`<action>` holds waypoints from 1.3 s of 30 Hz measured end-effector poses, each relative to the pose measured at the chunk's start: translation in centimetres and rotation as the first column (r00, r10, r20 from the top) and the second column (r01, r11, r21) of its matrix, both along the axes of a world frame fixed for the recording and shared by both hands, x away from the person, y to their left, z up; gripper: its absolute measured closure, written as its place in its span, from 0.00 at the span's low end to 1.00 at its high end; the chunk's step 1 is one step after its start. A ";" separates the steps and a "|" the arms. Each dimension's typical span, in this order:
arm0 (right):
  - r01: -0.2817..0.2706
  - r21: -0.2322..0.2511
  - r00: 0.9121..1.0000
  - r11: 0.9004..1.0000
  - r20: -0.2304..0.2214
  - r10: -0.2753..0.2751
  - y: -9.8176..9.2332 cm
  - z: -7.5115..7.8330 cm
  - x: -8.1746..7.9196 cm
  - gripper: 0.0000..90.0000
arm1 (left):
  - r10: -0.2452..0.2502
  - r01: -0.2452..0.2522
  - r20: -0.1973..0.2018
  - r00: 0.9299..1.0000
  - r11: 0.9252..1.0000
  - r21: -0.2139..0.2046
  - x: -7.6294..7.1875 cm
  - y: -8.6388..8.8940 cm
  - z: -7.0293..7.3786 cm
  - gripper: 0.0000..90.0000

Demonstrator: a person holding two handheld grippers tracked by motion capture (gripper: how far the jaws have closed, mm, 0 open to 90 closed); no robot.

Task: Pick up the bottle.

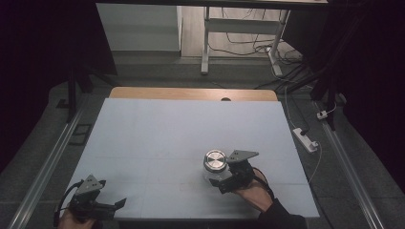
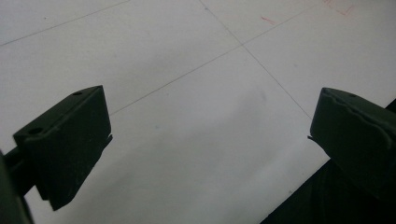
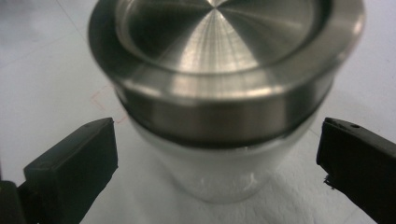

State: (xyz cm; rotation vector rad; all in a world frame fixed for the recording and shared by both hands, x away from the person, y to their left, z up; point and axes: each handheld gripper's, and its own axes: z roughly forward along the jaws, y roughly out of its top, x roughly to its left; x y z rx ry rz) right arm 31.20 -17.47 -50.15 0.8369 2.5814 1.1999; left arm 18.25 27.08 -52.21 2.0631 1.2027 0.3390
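A clear glass jar (image 1: 214,164) with a brushed metal lid (image 3: 224,60) stands upright on the white table top (image 1: 157,138), right of centre. My right gripper (image 1: 220,183) sits just in front of it, open, its two jaws on either side of the glass body (image 3: 224,172) below the lid, not touching it. The right gripper (image 3: 217,158) holds nothing. My left gripper (image 1: 112,206) rests at the near left corner of the table, open, with bare white surface between its jaws (image 2: 210,140).
A wooden strip (image 1: 191,93) edges the table's far side. A white power strip (image 1: 305,139) and cables lie on the floor at the right. Metal rails (image 1: 52,157) run along both sides. A desk frame (image 1: 239,33) stands beyond the table.
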 end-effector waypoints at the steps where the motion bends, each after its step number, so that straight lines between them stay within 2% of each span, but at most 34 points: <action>1: -0.003 -0.006 1.000 1.000 0.003 0.003 0.2 0.0 0.1 0.00 | 0.000 0.000 0.000 1.000 1.000 0.000 0.0 0.0 0.0 0.00; 8: -0.035 -0.014 0.999 0.999 0.022 0.035 1.2 -0.4 0.5 0.00 | -0.002 0.002 0.000 1.000 1.000 0.000 0.0 0.0 0.0 0.00; 11: -0.036 -0.033 0.998 0.999 0.040 0.037 1.6 -0.5 0.6 0.00 | -0.002 0.002 0.000 1.000 1.000 -0.001 0.0 0.0 0.0 0.00; 14: -0.029 -0.031 0.999 0.999 0.037 0.030 1.8 -0.6 0.8 0.00 | -0.003 0.003 0.000 1.000 1.000 0.000 0.0 0.0 0.0 0.00; 19: -0.013 0.007 0.999 1.000 0.040 0.013 1.5 -0.4 1.0 0.02 | -0.002 0.002 0.001 1.000 1.000 0.001 0.0 0.0 0.0 0.00; 22: -0.004 0.020 0.999 1.000 0.038 0.004 1.3 -0.5 1.1 0.07 | -0.003 0.003 0.000 1.000 1.000 0.002 0.0 -0.1 0.0 0.00; 25: -0.021 0.034 0.999 0.999 0.029 0.020 1.3 -0.5 1.1 0.13 | -0.005 0.005 -0.001 1.000 1.000 0.003 0.0 -0.1 0.0 0.00; 30: -0.031 -0.013 0.995 0.999 0.092 0.032 1.5 -0.1 0.6 0.16 | -0.009 0.009 -0.003 1.000 1.000 0.007 0.0 -0.1 0.0 0.00; 36: -0.029 -0.016 0.995 0.999 0.098 0.031 1.5 -0.1 0.6 0.16 | -0.013 0.013 -0.001 1.000 1.000 0.010 0.0 -0.1 0.0 0.00; 39: -0.025 -0.004 0.996 1.000 0.087 0.025 1.5 0.0 0.7 0.16 | -0.016 0.016 0.000 1.000 1.000 0.013 0.0 -0.2 0.0 0.00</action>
